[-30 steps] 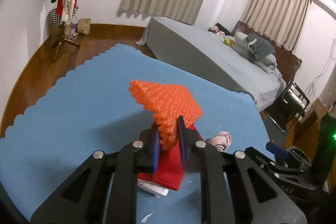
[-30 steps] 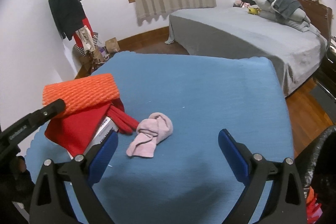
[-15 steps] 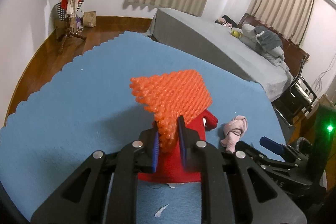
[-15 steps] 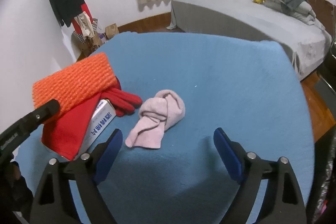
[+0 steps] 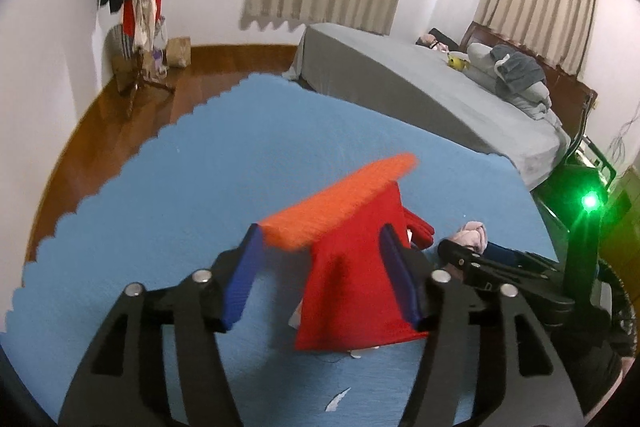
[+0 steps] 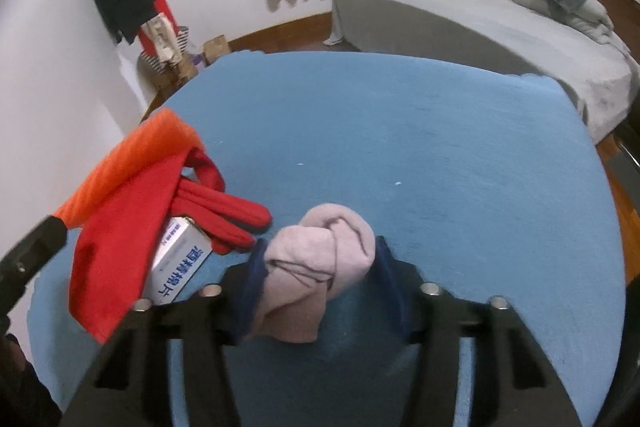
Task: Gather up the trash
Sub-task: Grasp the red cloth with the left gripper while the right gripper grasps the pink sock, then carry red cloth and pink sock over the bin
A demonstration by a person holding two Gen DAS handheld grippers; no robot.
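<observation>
An orange foam net lies blurred and tilted on a red cloth on the blue mat. My left gripper is opening: its blue pads stand wide apart on either side, and only the left pad's tip is near the net's end. In the right wrist view the net rests on the red cloth and a red glove. My right gripper is closing round a pink sock, which fills the gap and touches both pads.
A white box with blue print sticks out from under the red cloth. A small white paper scrap lies near the mat's front. The blue mat stretches ahead. A grey bed and a coat stand lie beyond.
The left jaws went from pinching the upright orange net to wide apart, and the net dropped onto the red cloth. The right gripper moved down to the pink sock and its jaws narrowed round it.
</observation>
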